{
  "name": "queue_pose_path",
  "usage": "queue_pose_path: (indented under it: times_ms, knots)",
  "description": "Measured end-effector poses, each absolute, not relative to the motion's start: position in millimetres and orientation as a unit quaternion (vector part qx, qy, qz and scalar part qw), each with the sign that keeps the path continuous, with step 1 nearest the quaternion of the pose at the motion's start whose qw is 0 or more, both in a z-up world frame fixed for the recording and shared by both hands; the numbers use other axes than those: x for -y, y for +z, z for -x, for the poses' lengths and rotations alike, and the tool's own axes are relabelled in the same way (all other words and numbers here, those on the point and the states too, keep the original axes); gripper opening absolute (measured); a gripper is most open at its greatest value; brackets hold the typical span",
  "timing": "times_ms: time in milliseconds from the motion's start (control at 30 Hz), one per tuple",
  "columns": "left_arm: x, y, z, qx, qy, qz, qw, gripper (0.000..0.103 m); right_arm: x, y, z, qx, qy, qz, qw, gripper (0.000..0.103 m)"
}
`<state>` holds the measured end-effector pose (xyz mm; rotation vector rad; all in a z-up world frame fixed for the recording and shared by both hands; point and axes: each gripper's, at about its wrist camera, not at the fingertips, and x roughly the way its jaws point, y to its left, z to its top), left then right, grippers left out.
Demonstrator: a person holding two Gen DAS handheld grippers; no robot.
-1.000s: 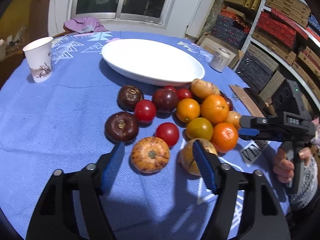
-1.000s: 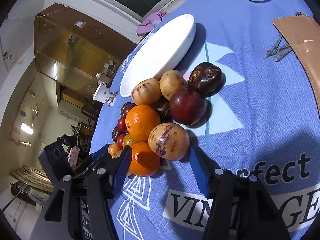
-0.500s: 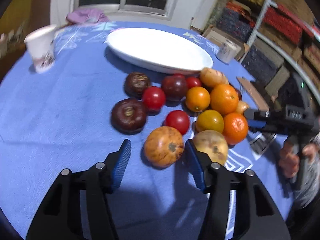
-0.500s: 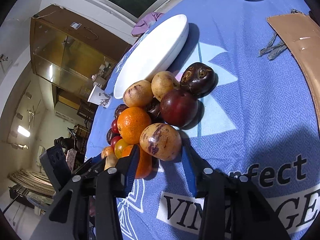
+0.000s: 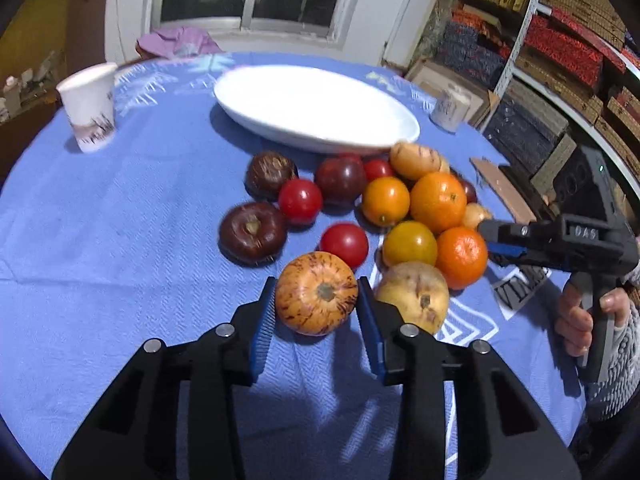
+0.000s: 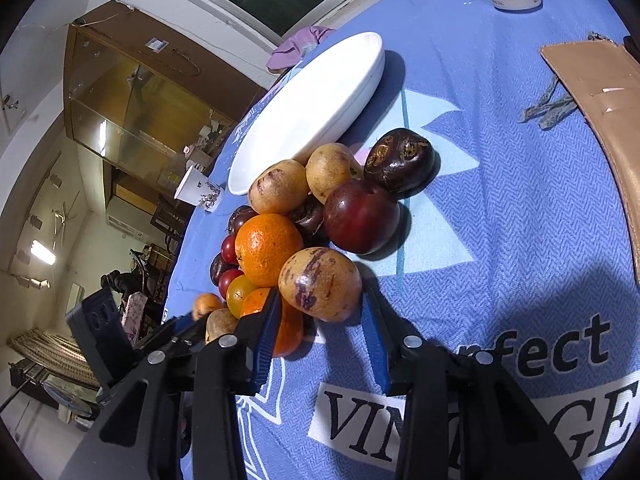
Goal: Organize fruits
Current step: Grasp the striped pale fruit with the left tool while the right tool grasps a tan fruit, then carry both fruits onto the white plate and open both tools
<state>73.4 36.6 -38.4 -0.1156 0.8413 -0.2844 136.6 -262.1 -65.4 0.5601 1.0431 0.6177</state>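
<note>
A: Left hand-held gripper (image 5: 316,306) state?

B: Blue pads either side of the round orange-yellow fruit with red streaks (image 5: 316,294), touching or just about. Pinching it, I'd say, but the fruit sits on the blue woven tablecloth (image 5: 100,240), not lifted.

A: Right hand-held gripper (image 6: 320,320)?

B: Spread around the tan oval fruit with purple streaks (image 6: 320,284) at the near edge of the pile. Left pad looks to touch it, a sliver of gap shows at the right pad. Not gripping yet, as far as I can tell.

A: Where do they go?

B: Probably the white oval ceramic dish (image 5: 316,108), nothing in it, just behind the pile on the table.

A: Tips for the step?

B: Left: grip at the widest part, squeeze gently, skin likely bruises. Lift straight up; the pale yellow fruit (image 5: 412,298) sits right against the right pad and could roll. Right: the bright orange mandarin (image 6: 268,248) presses on the streaked one, and another orange one sits behind the left pad. Close slowly, pull away from the pile before rising.

A: Collision risk?

B: Both tools are near each other over the pile. Move one at a time toward the dish.
</note>
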Motion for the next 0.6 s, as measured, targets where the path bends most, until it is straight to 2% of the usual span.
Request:
queue_pose_path:
  times_ms: [300, 467, 600]
  knots:
    - [-41, -30, -68, -0.388, -0.121, 0.06, 0.912, 0.039, 256, -66, -146, -0.482, 0.286, -0.257, 0.787, 0.045]
    - [-47, -28, -68, -0.382, -0.108, 0.069, 0.915, 0.039, 253, -62, -141, -0.469, 0.284, -0.232, 0.803, 0.043]
    - [-54, -16, -76, -0.372, -0.098, 0.077, 0.92, 0.039, 259, -40, -129, -0.43, 0.287, -0.23, 0.825, 0.043]
